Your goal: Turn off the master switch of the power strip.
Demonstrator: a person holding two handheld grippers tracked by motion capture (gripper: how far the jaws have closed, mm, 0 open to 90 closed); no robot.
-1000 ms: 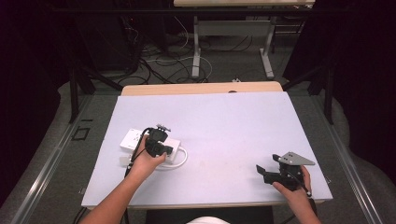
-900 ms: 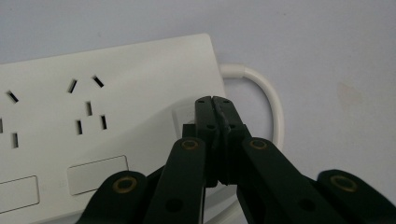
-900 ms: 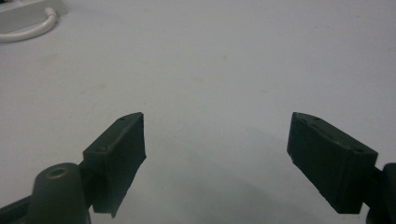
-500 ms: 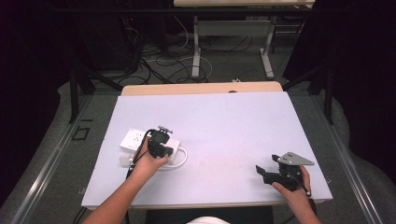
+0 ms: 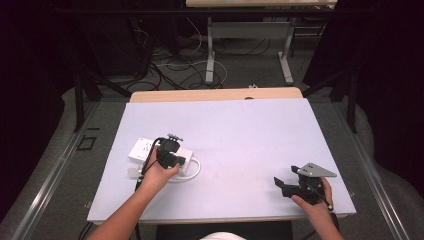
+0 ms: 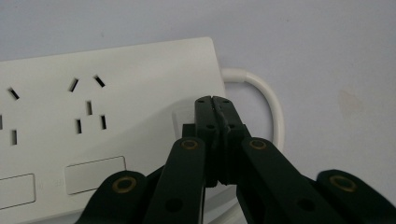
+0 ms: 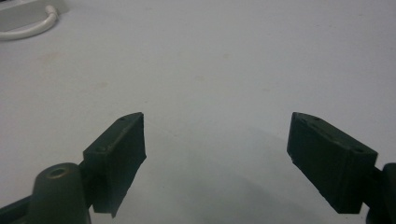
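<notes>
1. High view: a white power strip [image 5: 145, 150] lies on the pale table [image 5: 240, 135] at about 8 o'clock from the table's middle, with its white cable [image 5: 192, 172] looping out toward the near edge. The left gripper [image 5: 171, 156] sits over the strip's right end, held from below by the person's left hand [image 5: 157, 175]. The right gripper [image 5: 286, 185] rests near 4 o'clock, well apart from the strip, on bare table.

2. Left gripper view: the jaws are pressed fully together with nothing between them, and the closed tip of the left gripper [image 6: 214, 100] points at a small raised square, probably the switch [image 6: 183, 122], near the strip's corner at 12 o'clock from the jaws. Whether the tip touches it I cannot tell. Sockets [image 6: 88, 105] lie to 10 o'clock, and the cable arcs off at 2 o'clock.

3. Right gripper view: the right gripper [image 7: 215, 140] stands wide open over empty table, holding nothing; the cable loop shows far off at 11 o'clock.

4. Judgement: the step in hand looks like pressing the strip's switch with the closed tip. The next move calls for a short, straight push down, keeping the strip from sliding.
</notes>
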